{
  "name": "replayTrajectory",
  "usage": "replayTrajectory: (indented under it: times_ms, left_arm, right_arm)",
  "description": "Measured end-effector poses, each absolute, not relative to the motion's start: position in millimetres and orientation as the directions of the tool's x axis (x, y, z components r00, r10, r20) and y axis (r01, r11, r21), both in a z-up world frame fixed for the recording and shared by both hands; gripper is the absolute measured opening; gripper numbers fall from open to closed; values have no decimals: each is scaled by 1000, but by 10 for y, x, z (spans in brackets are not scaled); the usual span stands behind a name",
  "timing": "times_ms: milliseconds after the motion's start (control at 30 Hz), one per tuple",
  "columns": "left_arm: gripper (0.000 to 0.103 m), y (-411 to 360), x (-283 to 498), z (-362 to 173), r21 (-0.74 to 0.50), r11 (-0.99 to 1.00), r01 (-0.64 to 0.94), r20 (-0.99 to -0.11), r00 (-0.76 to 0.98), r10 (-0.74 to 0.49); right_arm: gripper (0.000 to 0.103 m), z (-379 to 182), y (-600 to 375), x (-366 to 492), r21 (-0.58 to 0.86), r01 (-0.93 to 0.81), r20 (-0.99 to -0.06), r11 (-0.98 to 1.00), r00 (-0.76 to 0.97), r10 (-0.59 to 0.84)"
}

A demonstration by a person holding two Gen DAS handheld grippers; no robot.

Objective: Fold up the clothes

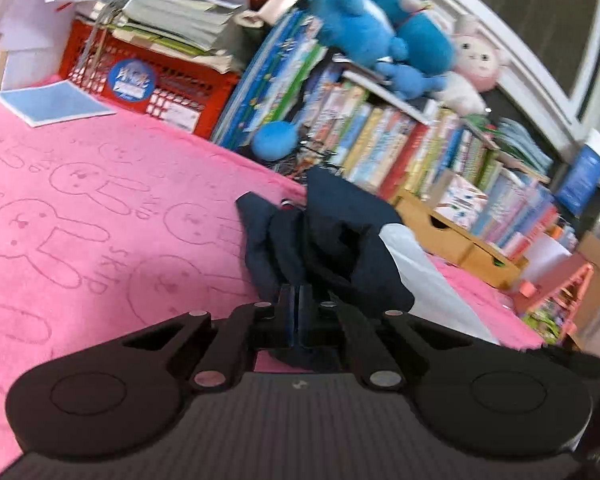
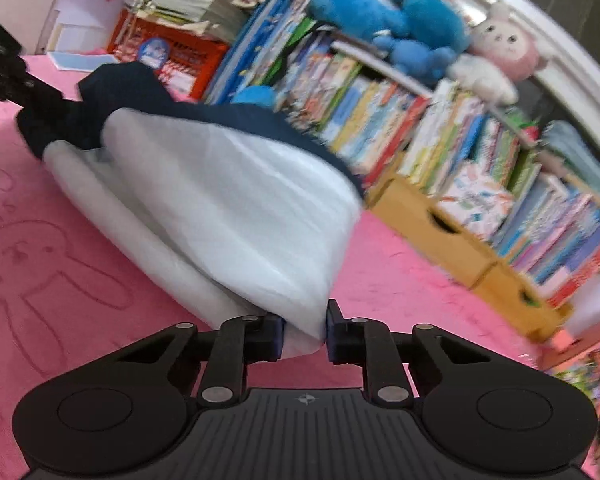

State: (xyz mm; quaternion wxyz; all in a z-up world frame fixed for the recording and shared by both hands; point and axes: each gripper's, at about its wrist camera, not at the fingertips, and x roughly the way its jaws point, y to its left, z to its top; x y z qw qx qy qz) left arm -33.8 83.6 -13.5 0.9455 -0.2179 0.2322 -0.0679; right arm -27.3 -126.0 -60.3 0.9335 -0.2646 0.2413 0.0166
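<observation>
Over a pink blanket (image 1: 100, 200) embossed with rabbit outlines, both grippers hold one garment (image 2: 220, 184) — navy on its outer face, white on its lining. Left gripper (image 1: 296, 312): jaws pressed together with only a thin slit between the pads, clamped on a bunched fold of the navy fabric, which rises crumpled just ahead of the fingertips. Right gripper (image 2: 305, 330): jaws set narrow, each pad touching a gathered corner of the white lining that fills the gap between them. From that corner the white cloth spreads away in soft rolls toward the left gripper, which shows dark at the upper left edge of the right wrist view; the navy edge runs along the far side of the cloth. The garment hangs between the two tools, and whether its lower folds rest on the blanket cannot be told. Behind the blanket stand a row of books (image 2: 400, 128), a red plastic crate (image 1: 148, 80) topped with stacked papers, and blue plush toys (image 1: 380, 36) beside a pink one (image 2: 504, 48) on top of the books. A blue-and-white card (image 1: 52, 102) lies flat on the blanket near the crate. Both views are motion-blurred.
</observation>
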Motion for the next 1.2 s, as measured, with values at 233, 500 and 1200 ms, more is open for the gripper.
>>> replayTrajectory:
  times_ms: [233, 500, 1200]
  left_arm:
    - [0, 829, -645, -291, -416, 908, 52, -448, 857, -255]
    - [10, 358, -644, -120, -367, 903, 222, -397, 841, -368]
    - [49, 544, -520, 27, -685, 664, 299, -313, 702, -639]
  right_arm:
    - [21, -498, -1713, -670, -458, -121, -483, 881, 866, -133]
    - [40, -823, -1456, -815, -628, -148, -437, 764, 879, -189]
    - [83, -645, -1372, -1068, -564, -181, -329, 806, 944, -18]
